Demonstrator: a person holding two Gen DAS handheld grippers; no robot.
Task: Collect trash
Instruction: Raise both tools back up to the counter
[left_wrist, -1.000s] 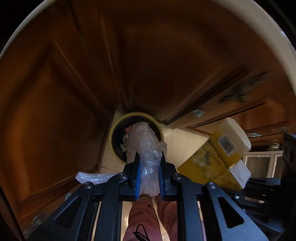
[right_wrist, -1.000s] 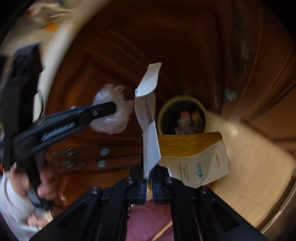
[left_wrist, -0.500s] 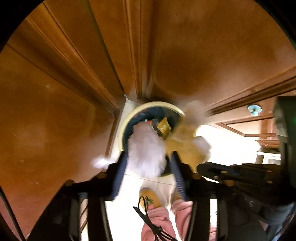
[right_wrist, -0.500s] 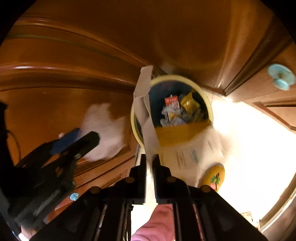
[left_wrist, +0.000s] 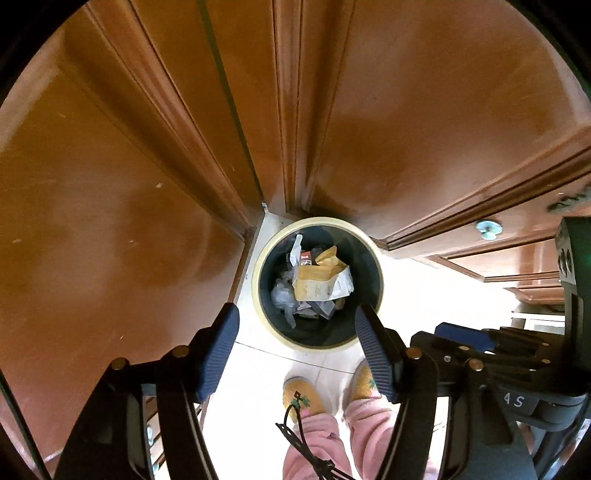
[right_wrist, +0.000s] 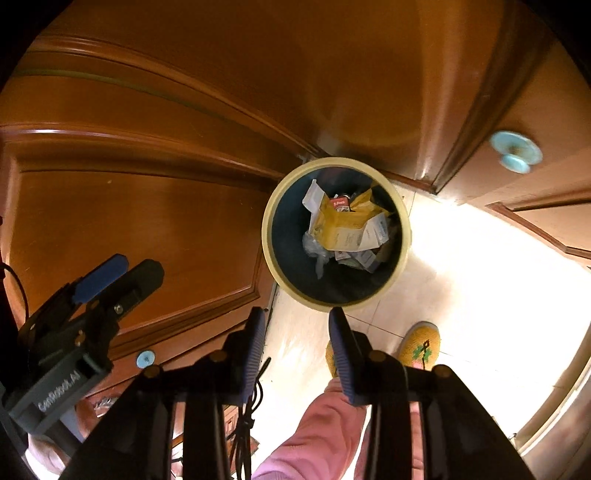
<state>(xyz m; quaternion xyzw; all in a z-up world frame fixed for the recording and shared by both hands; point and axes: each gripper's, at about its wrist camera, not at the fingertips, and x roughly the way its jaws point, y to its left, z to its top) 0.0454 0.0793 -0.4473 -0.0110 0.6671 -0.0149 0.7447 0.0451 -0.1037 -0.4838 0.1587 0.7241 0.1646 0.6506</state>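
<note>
A round trash bin (left_wrist: 264, 258) with a cream rim stands on the floor in a corner of wooden cabinets; it also shows in the right wrist view (right_wrist: 404, 225). Inside lie a yellow and white carton (left_wrist: 321, 282) (right_wrist: 343, 225), a clear plastic wrap (left_wrist: 282, 297) (right_wrist: 316, 251) and other scraps. My left gripper (left_wrist: 297, 319) is open and empty above the bin's near edge. My right gripper (right_wrist: 297, 319) is open and empty, just short of the bin. The left gripper also shows at the left of the right wrist view (right_wrist: 122, 273).
Brown wooden cabinet doors (left_wrist: 110, 221) rise behind and left of the bin. A drawer front with a pale blue knob (right_wrist: 515, 151) is to the right. Pale floor tiles (right_wrist: 461, 277) lie around the bin. The person's yellow slippers (left_wrist: 303, 397) and pink trousers are below.
Both grippers opened over the bin. The plastic wrap left the left gripper and the carton left the right gripper; both now lie inside the bin.
</note>
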